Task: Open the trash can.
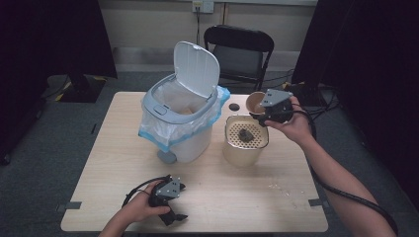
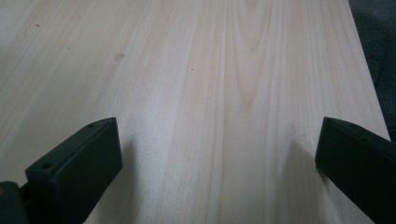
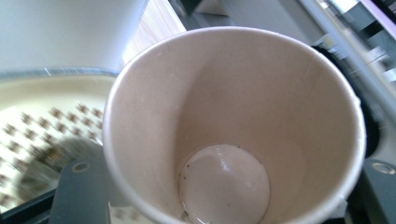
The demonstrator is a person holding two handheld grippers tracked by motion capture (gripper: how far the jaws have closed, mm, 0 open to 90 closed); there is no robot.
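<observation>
My right gripper [image 1: 262, 112] is shut on a brown paper cup [image 1: 256, 102], held tilted just above the far rim of a beige bucket [image 1: 242, 153] with a perforated strainer insert. A dark lump [image 1: 245, 135] lies on the strainer. In the right gripper view the cup [image 3: 233, 93] is nearly empty, with a thin film of liquid at its bottom, and the strainer [image 3: 32, 135] shows blurred at the left. My left gripper [image 1: 182, 202] rests near the table's front edge, open, with bare wood between its jaws [image 2: 217, 158].
A white bin [image 1: 180, 118] with a blue-edged bag liner and its lid raised stands left of the bucket. A small black lid [image 1: 233, 106] lies behind the bucket. Crumbs [image 1: 276, 186] dot the wooden table [image 1: 247, 197]. A black folding chair [image 1: 239, 49] stands behind.
</observation>
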